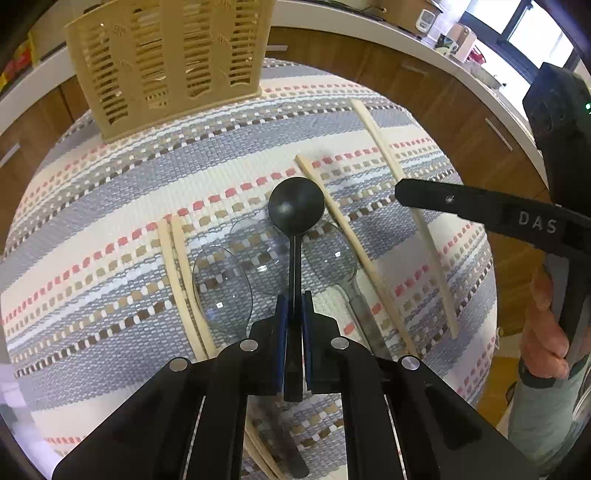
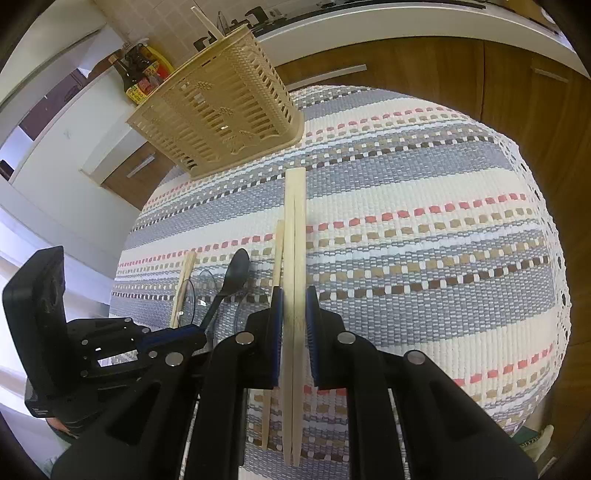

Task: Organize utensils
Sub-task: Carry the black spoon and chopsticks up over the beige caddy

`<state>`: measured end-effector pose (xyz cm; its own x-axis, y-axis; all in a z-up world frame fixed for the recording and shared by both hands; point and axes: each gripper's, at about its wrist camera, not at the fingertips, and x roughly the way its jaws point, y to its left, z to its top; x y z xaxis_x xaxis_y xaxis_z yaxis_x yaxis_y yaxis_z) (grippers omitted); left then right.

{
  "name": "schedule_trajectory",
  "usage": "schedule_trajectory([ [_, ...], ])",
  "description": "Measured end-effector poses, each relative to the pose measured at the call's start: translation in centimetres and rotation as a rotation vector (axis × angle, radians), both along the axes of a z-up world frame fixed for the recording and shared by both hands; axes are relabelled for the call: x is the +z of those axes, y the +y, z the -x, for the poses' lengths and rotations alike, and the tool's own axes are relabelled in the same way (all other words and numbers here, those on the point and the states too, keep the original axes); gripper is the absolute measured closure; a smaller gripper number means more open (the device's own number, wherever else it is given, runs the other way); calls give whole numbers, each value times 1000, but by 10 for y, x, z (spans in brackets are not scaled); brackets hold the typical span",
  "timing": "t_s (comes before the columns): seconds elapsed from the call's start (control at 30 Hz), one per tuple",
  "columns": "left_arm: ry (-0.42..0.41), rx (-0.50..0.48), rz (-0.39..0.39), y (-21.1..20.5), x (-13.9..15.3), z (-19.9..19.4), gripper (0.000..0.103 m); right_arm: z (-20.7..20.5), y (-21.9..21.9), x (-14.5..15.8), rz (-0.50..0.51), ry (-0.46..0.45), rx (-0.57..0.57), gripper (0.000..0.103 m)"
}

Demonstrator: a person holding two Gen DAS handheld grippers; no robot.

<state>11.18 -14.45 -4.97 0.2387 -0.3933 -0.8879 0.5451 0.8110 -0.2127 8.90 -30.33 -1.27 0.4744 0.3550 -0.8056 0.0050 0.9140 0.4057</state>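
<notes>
My left claw (image 1: 294, 306) pinches one black spoon (image 1: 296, 206), right claw (image 2: 294, 314) clamps two chopsticks (image 2: 294, 229); three clear spoons (image 1: 223, 288) lie near.

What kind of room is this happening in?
Most likely a home kitchen: wooden cabinets under a white counter, sauce bottles by a tiled wall, and a cutlery basket on a woven tablecloth.

A home kitchen: a white worktop (image 1: 424, 48) curves above wood-fronted cabinets (image 2: 424, 70) with bar handles, backed by a tiled wall (image 2: 166, 22). Sauce bottles (image 2: 135, 75) stand at the worktop's left end, a mug (image 1: 448, 46) and small containers toward its right, near a bright window (image 1: 517, 22). In front, a table under a striped woven cloth (image 2: 424, 206) carries a beige slotted cutlery basket (image 2: 221, 107) near its far edge.
</notes>
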Motion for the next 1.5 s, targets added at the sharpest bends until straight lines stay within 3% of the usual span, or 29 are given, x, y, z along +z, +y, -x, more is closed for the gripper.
schedule_trajectory([
  [0.1, -27, 18, 6, 3, 5, 0, 97, 1, -2, 1, -5, -5, -1, 93],
  [0.23, -69, 58, 84, 29, 31, 0, 98, 4, -4, 5, -14, -18, -3, 93],
  [0.37, -168, 121, 183, 55, 65, -2, 98, 7, 0, 21, -15, -88, 14, 93],
  [0.67, -490, 244, 444, 109, 144, -15, 98, 0, 30, 97, 51, -406, 81, 93],
  [0.8, -620, 292, 558, 120, 165, -29, 98, -16, 42, 128, 55, -539, 89, 93],
  [0.97, -749, 349, 555, 109, 174, -62, 98, -48, 54, 153, 104, -661, 41, 93],
  [1.23, -760, 377, 561, 101, 158, -117, 98, -115, 46, 170, 85, -740, -82, 93],
  [1.5, -805, 416, 513, 97, 137, -141, 97, -156, 56, 162, 182, -795, -177, 93],
])
